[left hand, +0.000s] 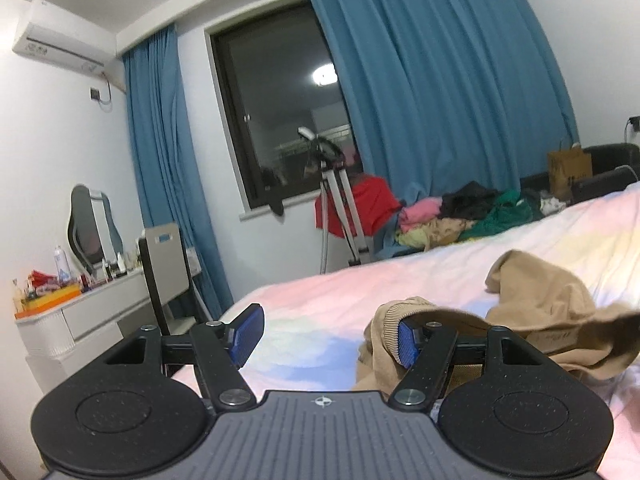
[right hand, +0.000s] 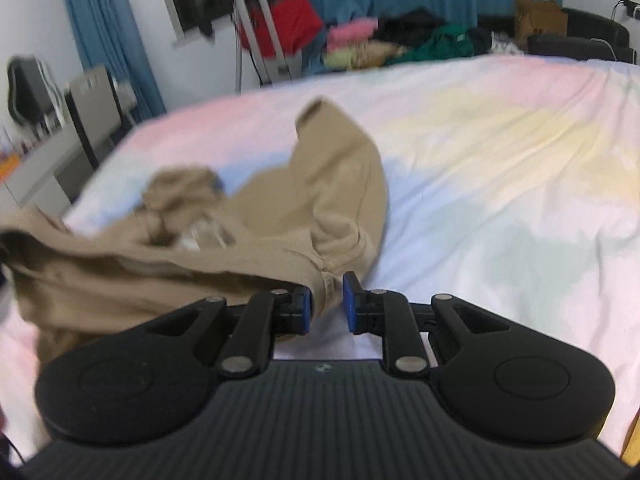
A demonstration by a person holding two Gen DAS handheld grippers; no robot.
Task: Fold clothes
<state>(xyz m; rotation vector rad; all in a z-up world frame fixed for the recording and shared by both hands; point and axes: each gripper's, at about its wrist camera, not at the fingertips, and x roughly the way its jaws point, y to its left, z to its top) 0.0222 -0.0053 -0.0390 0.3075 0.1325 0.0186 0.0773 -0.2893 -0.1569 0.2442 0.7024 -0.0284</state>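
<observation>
A tan knit garment lies crumpled on the pastel bed sheet. My left gripper is wide open, and the garment's ribbed hem drapes over its right finger; nothing touches the left finger. In the right wrist view the same tan garment spreads from the left edge to my right gripper. That gripper is shut on a bunched fold of the garment, whose near edge is raised off the bed sheet. This view is blurred.
A pile of mixed clothes lies at the bed's far side under blue curtains. A tripod stands by the dark window. A white dresser and a chair are to the left of the bed.
</observation>
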